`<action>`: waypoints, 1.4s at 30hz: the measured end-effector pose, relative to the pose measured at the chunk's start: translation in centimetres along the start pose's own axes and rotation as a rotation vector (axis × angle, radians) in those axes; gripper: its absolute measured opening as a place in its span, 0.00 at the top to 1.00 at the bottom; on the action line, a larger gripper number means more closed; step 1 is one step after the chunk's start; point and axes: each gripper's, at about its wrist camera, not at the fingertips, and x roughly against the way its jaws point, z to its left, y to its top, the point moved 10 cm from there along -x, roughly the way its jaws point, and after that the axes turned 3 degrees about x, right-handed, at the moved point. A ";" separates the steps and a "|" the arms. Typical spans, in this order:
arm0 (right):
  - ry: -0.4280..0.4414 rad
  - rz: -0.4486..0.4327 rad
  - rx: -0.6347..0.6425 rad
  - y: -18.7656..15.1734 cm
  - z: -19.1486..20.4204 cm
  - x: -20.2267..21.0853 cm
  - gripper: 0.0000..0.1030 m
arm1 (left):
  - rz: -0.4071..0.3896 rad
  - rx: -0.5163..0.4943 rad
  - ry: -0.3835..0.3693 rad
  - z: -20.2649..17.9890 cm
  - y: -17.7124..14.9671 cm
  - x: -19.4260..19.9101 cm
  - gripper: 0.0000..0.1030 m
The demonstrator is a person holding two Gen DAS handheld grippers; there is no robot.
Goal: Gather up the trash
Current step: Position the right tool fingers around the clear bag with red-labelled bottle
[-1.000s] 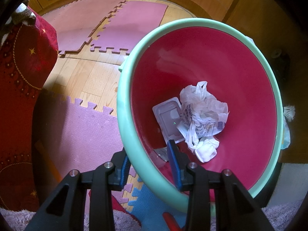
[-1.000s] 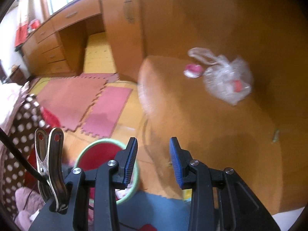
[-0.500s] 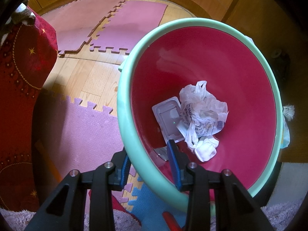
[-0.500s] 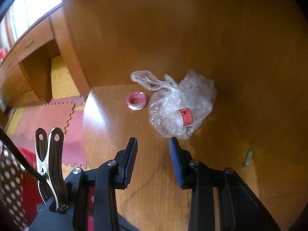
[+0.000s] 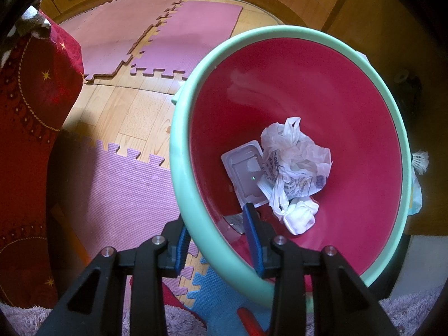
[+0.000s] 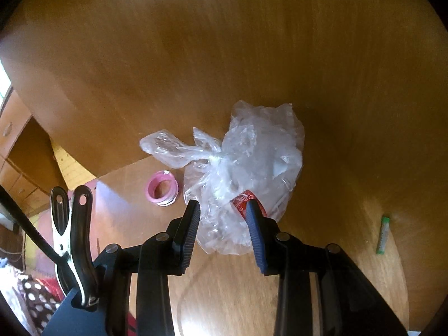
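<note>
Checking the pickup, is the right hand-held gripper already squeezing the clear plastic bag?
No, the right hand-held gripper hovers open, its blue pads apart above the clear plastic bag.

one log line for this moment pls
left gripper: shut on bin rim | right gripper: open, nearing tied plastic bag

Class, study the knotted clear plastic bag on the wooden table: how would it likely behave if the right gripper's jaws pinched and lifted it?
The clear plastic bag looks thin and crinkled, so it would probably crumple and sag rather than hold shape. Its glossy film may slip unless gripped near the knot. It seems light for its bulk, though a red-labelled item inside could shift.
</note>
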 end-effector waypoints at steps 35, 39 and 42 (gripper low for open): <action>-0.107 0.044 0.026 -1.6 -1.7 -1.4 0.65 | 0.000 0.000 0.002 0.0 0.1 0.0 0.63; -0.108 0.045 0.032 -1.8 -1.8 -1.1 0.65 | 0.000 0.001 0.001 0.1 0.1 0.0 0.63; -0.107 0.044 0.037 -1.9 -1.8 -1.0 0.65 | 0.000 0.000 0.001 0.1 0.2 0.0 0.63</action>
